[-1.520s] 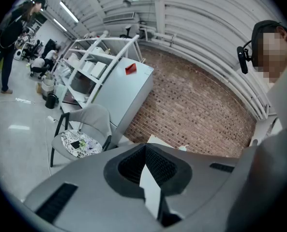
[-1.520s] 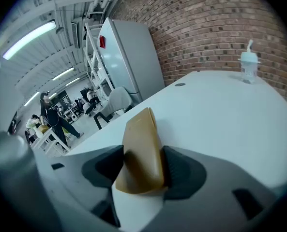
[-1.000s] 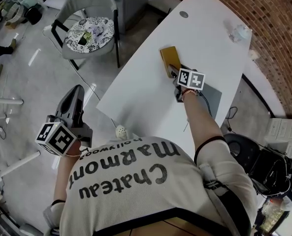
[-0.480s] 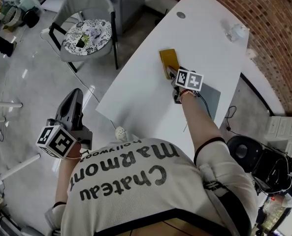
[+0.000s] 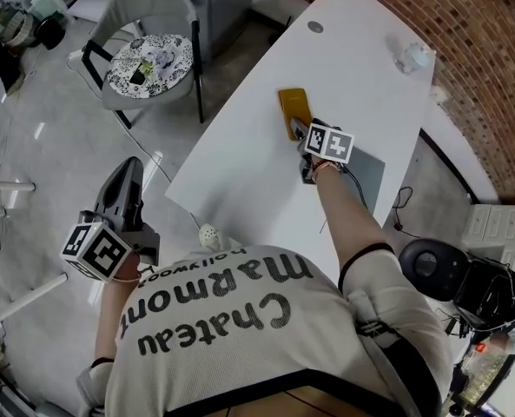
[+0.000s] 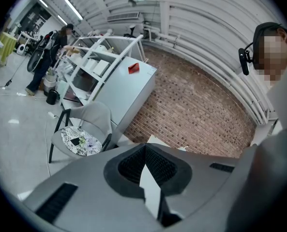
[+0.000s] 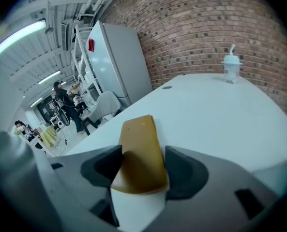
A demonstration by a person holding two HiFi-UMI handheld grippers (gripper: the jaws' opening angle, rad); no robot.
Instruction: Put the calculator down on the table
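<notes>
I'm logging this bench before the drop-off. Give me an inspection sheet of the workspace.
Surface: white curved table, round grommet at the far end.
Job's things: flat mustard-yellow calculator, between the right jaws, at table level.
Clutter: dark grey mat; lidded clear cup with straw.
Grippers: right gripper shut on calculator; left gripper shut, empty, off the table.
Cables: thin dark cable below the table's edge.
Surroundings: brick wall; grey chair with patterned cushion.

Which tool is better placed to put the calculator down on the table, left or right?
Right. The right tool grips the yellow calculator at the white table. The left tool is shut on nothing, away from the table, over the floor.
</notes>
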